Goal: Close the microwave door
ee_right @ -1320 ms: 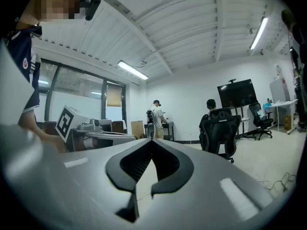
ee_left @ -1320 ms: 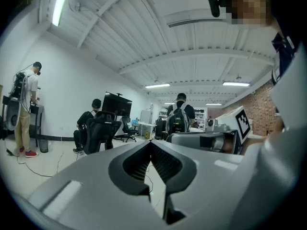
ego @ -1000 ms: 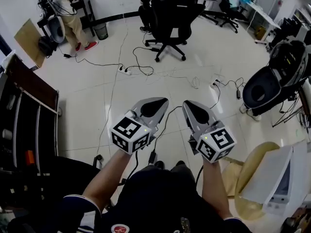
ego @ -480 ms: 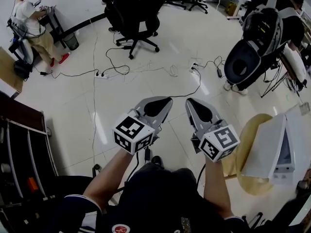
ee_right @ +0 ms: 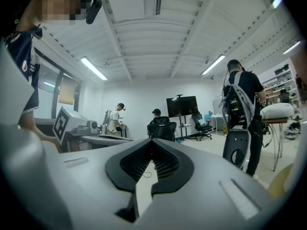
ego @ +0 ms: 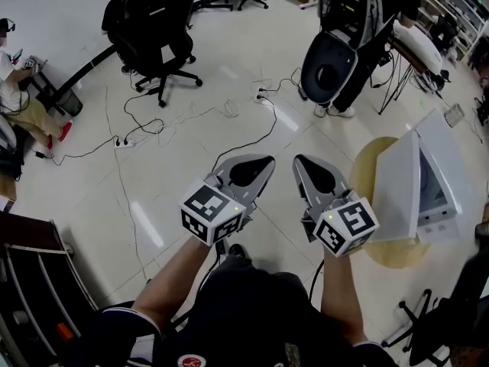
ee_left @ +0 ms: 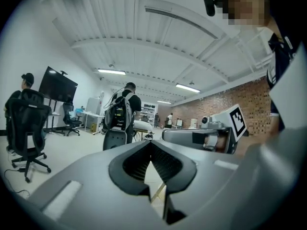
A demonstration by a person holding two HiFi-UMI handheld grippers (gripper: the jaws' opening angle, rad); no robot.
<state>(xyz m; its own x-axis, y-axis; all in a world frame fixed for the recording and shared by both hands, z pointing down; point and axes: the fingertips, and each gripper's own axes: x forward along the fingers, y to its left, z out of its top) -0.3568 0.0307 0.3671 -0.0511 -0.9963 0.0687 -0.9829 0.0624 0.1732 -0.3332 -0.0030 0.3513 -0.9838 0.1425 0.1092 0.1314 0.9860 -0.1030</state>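
A white microwave (ego: 428,193) stands on a round wooden table (ego: 367,163) at the right of the head view. Its large white door panel (ego: 397,197) seems swung out towards me. My two grippers are held side by side above the floor, well left of the microwave and touching nothing. The left gripper (ego: 263,160) has its jaws shut and empty, as the left gripper view (ee_left: 151,143) also shows. Likewise the right gripper (ego: 300,160) is shut on nothing, with its jaws meeting in the right gripper view (ee_right: 152,141).
Cables and a power strip (ego: 126,140) run over the pale floor ahead. A black office chair (ego: 153,29) stands far left, a black pod-shaped seat (ego: 332,63) far right beside a person. A dark shelf (ego: 30,281) is at my left.
The head view has swung to the right, so the microwave and its table now sit larger and nearer the middle. Both grippers keep their place and stay shut.
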